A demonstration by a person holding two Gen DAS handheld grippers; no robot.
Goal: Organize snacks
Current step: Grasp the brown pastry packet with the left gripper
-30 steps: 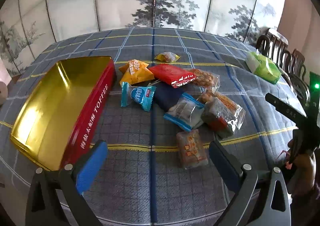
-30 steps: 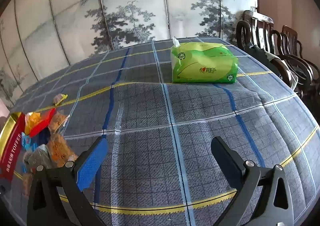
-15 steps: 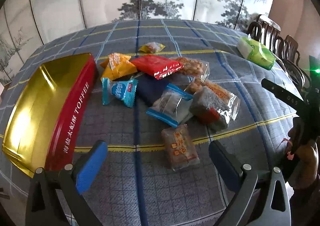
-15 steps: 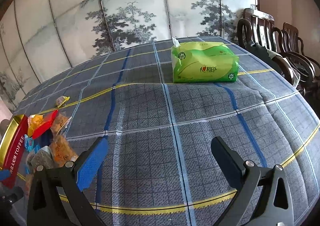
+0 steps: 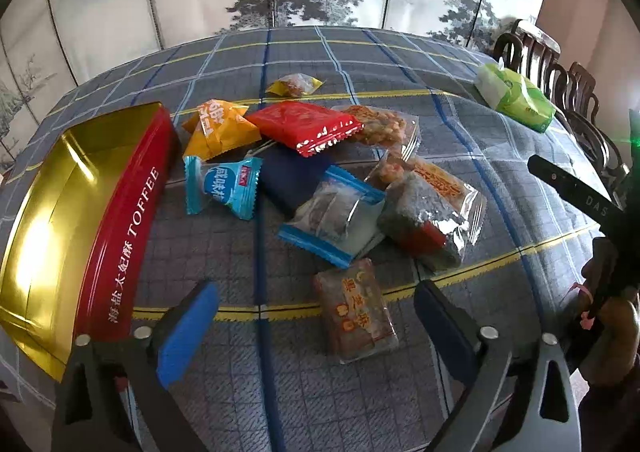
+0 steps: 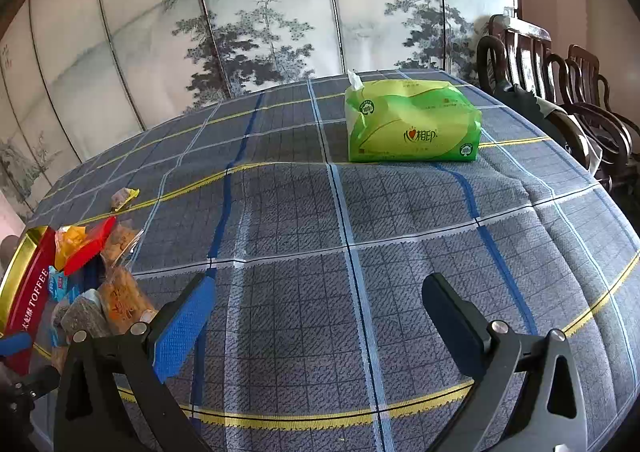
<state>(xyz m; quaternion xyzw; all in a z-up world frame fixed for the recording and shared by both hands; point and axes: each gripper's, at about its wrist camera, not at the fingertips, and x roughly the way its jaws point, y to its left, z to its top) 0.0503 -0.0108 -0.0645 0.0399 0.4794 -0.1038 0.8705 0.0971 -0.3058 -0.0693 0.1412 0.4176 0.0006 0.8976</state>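
An open red toffee tin with a gold inside lies at the left of the plaid tablecloth. Beside it is a loose pile of snacks: an orange packet, a red packet, a light-blue candy, a clear blue-edged packet and a dark packet. A brown packet lies nearest, between the fingers of my left gripper. Its jaws are closing, and the pads do not touch the packet. My right gripper hangs open over bare cloth, right of the pile.
A green tissue pack stands at the far right of the table. A small yellow packet lies alone behind the pile. Dark wooden chairs line the right edge. A painted folding screen stands behind the table.
My left gripper has moved in and down toward the pile, so the brown packet now lies between its fingers, which have narrowed slightly. The right gripper has hardly shifted.
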